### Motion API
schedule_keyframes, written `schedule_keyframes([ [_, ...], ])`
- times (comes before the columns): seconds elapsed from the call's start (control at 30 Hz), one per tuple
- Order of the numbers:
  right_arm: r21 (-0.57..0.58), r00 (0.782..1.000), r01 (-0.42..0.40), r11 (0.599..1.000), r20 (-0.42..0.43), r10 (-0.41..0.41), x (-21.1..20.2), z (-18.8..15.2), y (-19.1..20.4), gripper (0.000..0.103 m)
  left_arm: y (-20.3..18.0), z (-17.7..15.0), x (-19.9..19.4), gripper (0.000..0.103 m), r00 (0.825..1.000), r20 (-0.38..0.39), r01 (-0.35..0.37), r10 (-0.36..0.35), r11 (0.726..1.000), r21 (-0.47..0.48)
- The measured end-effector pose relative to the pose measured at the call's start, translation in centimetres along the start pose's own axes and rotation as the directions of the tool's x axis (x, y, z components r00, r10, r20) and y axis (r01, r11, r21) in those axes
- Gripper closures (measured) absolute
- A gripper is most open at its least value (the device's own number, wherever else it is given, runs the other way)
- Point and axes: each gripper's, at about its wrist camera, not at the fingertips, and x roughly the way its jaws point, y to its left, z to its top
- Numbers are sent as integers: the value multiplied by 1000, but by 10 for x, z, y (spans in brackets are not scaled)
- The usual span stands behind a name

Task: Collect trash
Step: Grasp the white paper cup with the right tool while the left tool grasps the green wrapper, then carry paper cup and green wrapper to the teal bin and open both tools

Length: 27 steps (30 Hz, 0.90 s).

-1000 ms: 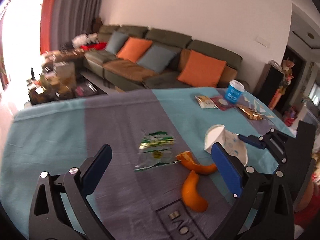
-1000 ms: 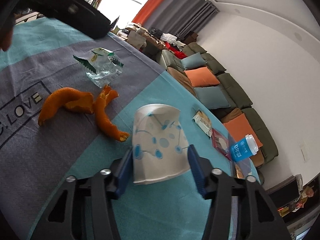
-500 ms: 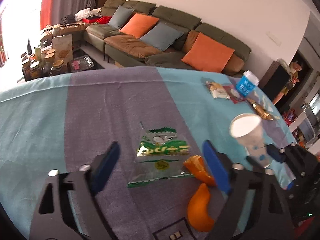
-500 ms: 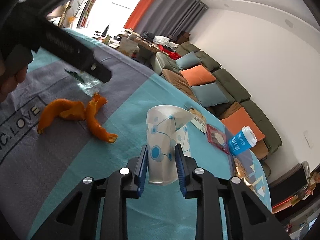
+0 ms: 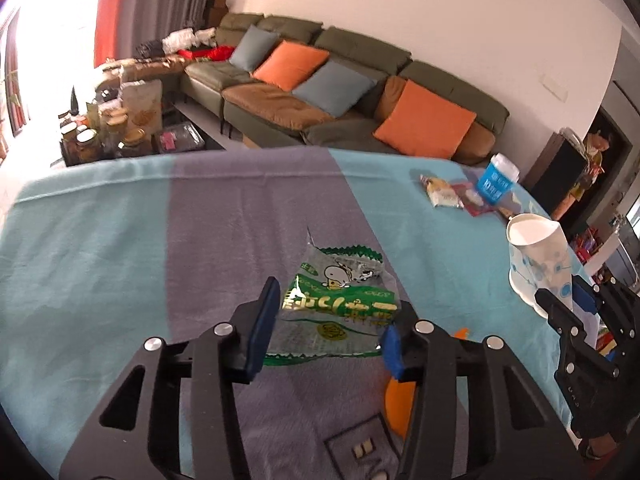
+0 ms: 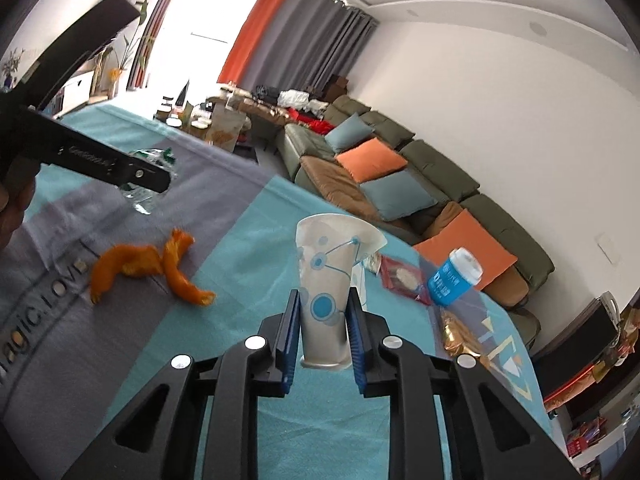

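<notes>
The right tongs are clamped on a white paper cup with blue dots, held upright above the teal-and-grey cloth of the worktop. The left tongs stand apart on either side of a clear green-printed wrapper, whose near part lies between the blue pads; contact cannot be told. Curled orange peels lie on the cloth between the two. Farther along, snack packets and a blue capped cup sit near the far edge, a sofa behind.

Right claw lifted paper cup, left claw closing around wrapper
</notes>
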Motion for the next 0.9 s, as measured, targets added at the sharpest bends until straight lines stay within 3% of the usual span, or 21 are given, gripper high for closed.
schedule_keyframes([
  [0.27, 36, 992, -53, 998, 118, 48, -44, 21, 11, 83, 11, -22, -101, 58, 989, 141, -49, 49, 999, -1],
  [0.5, 14, 964, -142, 990, 228, 135, -80, 47, 40, 83, 40, -56, -195, 58, 959, 238, -142, 154, 987, -69],
  [0.67, -23, 932, -210, 977, 297, 208, -105, 67, 63, 83, 64, -80, -252, 58, 927, 287, -209, 240, 969, -133],
  [0.9, -67, 866, -340, 938, 366, 340, -134, 92, 99, 83, 93, -107, -316, 58, 877, 335, -289, 344, 935, -204],
])
